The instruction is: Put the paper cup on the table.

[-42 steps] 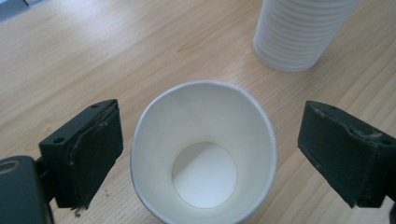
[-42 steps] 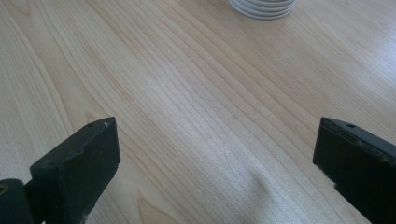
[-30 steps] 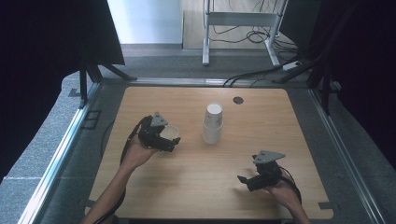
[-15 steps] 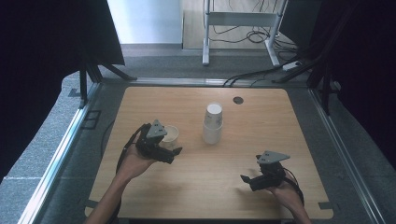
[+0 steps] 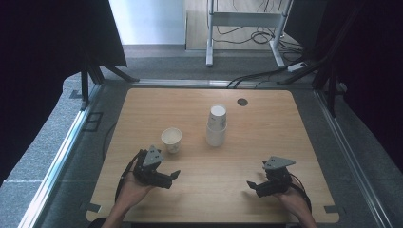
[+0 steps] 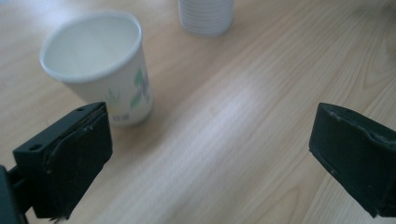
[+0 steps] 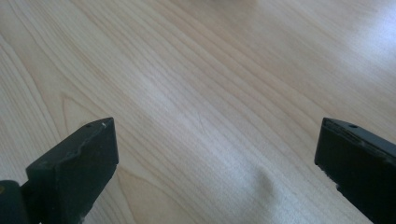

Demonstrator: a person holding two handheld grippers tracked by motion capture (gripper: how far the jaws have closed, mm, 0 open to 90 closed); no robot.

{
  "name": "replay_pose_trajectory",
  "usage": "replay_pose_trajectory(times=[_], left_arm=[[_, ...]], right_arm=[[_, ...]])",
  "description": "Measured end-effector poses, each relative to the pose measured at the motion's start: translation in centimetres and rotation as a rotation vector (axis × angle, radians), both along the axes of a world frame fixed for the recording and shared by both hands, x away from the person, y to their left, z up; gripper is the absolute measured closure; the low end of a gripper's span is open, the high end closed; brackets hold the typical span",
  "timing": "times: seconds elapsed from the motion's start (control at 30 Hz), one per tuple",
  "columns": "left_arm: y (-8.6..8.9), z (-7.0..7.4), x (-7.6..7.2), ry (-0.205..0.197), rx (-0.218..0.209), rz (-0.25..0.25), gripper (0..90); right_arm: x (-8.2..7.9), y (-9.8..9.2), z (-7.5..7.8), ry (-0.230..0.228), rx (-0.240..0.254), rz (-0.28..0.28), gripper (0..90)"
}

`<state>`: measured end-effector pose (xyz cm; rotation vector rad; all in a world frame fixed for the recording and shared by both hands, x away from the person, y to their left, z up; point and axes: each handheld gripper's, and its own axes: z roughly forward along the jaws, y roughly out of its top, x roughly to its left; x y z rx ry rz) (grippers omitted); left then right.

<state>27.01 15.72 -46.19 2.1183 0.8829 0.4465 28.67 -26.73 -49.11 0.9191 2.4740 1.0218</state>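
Standing alone, one cup (image 5: 171, 138) is beside the stack (image 5: 216, 126); both grippers (image 5: 157, 172) (image 5: 267, 181) rest with jaws apart, empty.

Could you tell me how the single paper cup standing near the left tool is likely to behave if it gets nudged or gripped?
The paper cup looks empty and thin-walled, so it is probably very light and would slide or tip at a slight push. It stands upright on its narrower base, which likely makes toppling easier. Its open rim would probably deform under a firm squeeze from the left tool.
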Motion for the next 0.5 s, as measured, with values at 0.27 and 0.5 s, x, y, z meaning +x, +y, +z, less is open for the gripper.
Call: replay_pose_trajectory(times=[0.27, 0.5], left_arm=[[-0.3, -4.0, -0.6, 0.087, 0.104, -0.005, 0.0], [-0.2, -5.4, -0.4, 0.133, 0.121, 0.003, 0.0]], right_arm=[[0.0, -0.1, -1.0, 0.029, -0.054, 0.000, 0.0], [0.0, -0.2, -1.4, 0.033, -0.077, -0.002, 0.0]])
